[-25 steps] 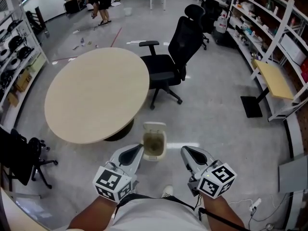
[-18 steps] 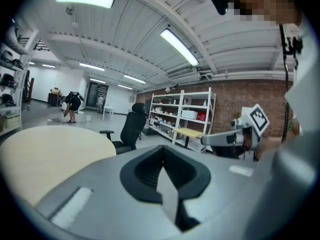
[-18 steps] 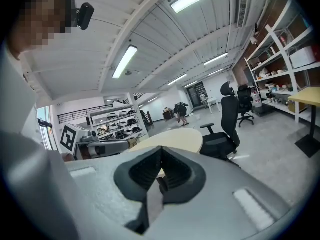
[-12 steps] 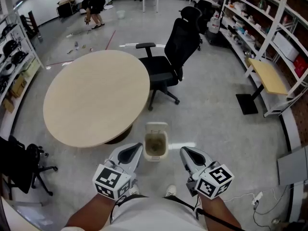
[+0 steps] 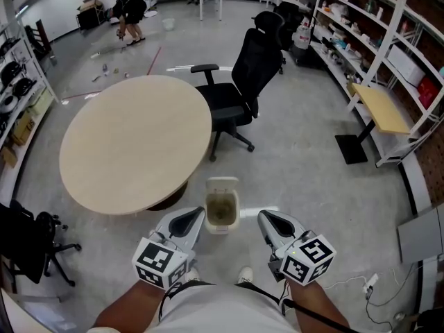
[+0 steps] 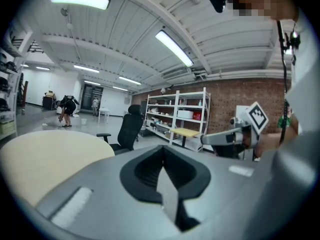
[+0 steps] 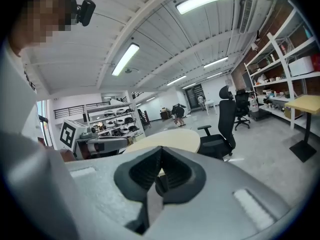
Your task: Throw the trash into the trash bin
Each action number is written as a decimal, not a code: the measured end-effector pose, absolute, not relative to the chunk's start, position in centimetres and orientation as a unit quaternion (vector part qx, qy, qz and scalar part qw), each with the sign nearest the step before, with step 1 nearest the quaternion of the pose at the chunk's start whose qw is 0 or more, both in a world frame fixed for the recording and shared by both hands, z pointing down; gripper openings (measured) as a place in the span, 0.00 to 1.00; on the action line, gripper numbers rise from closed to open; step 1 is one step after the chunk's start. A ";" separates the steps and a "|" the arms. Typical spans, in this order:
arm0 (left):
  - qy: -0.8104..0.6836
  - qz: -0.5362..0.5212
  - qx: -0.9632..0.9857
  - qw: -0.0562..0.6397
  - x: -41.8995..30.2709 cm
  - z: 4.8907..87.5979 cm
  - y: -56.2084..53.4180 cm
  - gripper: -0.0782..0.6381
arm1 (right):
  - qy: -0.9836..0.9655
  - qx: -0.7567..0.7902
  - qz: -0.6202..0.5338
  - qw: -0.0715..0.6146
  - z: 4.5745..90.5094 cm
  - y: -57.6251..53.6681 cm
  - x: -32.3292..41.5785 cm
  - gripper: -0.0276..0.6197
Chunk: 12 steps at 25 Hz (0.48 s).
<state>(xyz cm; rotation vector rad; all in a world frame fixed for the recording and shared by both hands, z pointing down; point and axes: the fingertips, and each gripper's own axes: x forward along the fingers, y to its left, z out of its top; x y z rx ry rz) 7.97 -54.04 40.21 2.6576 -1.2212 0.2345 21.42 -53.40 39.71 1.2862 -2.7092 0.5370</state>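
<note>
A small white trash bin [image 5: 222, 212] stands on the floor just ahead of me, its lid tipped back and its inside brownish. My left gripper [image 5: 195, 214] hovers just left of the bin and my right gripper [image 5: 268, 216] just right of it, both above floor level. Each one has its jaws pressed together with nothing between them. In the left gripper view the left gripper [image 6: 162, 149] points level past the table, and the right gripper [image 6: 220, 137] shows beside it. In the right gripper view the right gripper [image 7: 161, 150] is shut too. I see no loose trash near the bin.
A round beige table [image 5: 132, 141] stands ahead on the left, with a black office chair [image 5: 243, 82] behind the bin. Shelving [image 5: 374, 40] lines the right wall, and a small yellow-topped stand [image 5: 378, 108] is in front of it. A person [image 5: 130, 12] bends over far back.
The head view has drifted a little, so the table and chair sit slightly further left. Both grippers and the bin keep their places, jaws unchanged.
</note>
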 end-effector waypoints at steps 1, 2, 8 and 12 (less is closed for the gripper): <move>-0.414 0.080 0.901 0.102 8.0 40.2 -54.0 0.12 | -0.888 0.422 0.176 0.048 39.7 -53.4 21.5 0.05; -0.413 0.081 0.901 0.101 8.0 40.1 -54.0 0.12 | -0.888 0.422 0.176 0.048 39.6 -53.4 21.5 0.05; -0.411 0.084 0.902 0.097 8.0 39.9 -54.1 0.12 | -0.887 0.426 0.174 0.046 39.3 -53.5 21.6 0.05; -0.416 0.084 0.901 0.096 7.7 39.9 -54.2 0.12 | -0.887 0.425 0.172 0.044 39.3 -53.3 21.5 0.05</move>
